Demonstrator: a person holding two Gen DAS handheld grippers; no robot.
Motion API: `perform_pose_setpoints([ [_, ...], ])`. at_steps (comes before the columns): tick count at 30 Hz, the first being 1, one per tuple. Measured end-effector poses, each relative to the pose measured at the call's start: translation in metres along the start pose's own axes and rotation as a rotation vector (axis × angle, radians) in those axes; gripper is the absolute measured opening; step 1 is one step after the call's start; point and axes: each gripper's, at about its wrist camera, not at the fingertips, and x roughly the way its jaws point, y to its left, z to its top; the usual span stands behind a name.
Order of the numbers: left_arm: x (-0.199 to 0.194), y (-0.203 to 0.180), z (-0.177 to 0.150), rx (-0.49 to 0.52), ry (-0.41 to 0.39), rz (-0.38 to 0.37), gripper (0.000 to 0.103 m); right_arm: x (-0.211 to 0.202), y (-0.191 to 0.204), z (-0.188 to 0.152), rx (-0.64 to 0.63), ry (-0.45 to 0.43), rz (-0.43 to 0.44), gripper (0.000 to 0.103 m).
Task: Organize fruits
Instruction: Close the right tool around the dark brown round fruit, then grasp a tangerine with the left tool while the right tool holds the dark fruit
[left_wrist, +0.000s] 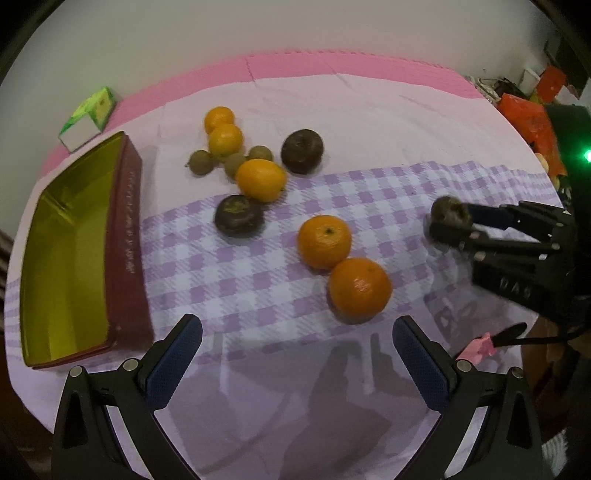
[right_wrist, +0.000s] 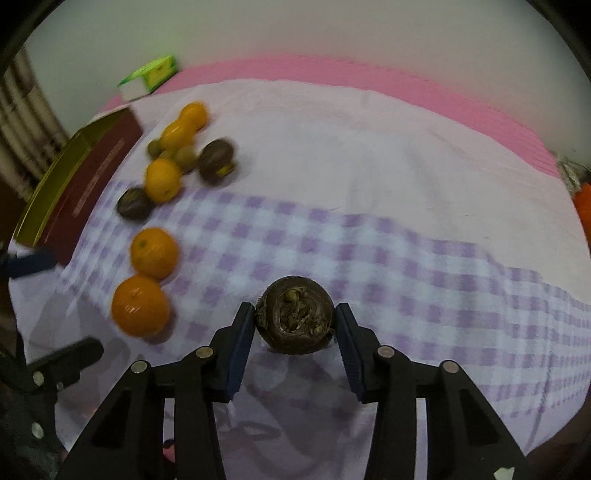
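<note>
Right wrist view has the whole story: the right gripper (right_wrist: 295, 321) sits over a dark brown round fruit (right_wrist: 295, 317), one blue pad on each flank, and both pads look pressed against the skin. That reads as a clamp on the fruit, jaws drawn in tight around it. The fruit is roundish with no real long axis, its knobbly end facing the camera, so the grip line across its middle is as good as any.

Now the relation that matters. The tray (right_wrist: 66, 184), gold inside and maroon outside, lies far to the left of this gripper, past the pile of oranges (right_wrist: 162, 181) and other dark fruits. So the carry, by my reading, goes leftward across the checked cloth (right_wrist: 369, 258), over or around the two near oranges.

From the left wrist view, the left gripper (left_wrist: 297, 343) hangs with its jaws spread wide and nothing between them. It is much nearer the tray (left_wrist: 125, 236) and has two oranges (left_wrist: 360, 288) just ahead of its fingertips. The right gripper (left_wrist: 454, 227) shows at the far right with its fruit.

Risk as I judge it: a smooth round fruit can roll out of a flat-pad pinch on the lift.
</note>
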Motion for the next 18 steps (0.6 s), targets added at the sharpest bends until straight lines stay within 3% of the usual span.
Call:
perform_pose_setpoints([
  [7,0.009,-0.008,0.018,-0.088,0.051,-0.064,0.093,-0.014,-0.035,0.009,0.121,-0.048,-0.004,0.041],
  [18,0.026,-0.014,0.028,-0.134,0.114,-0.053,0.072,-0.019,-0.046,0.009,0.171,-0.067,0.006,0.042],
])
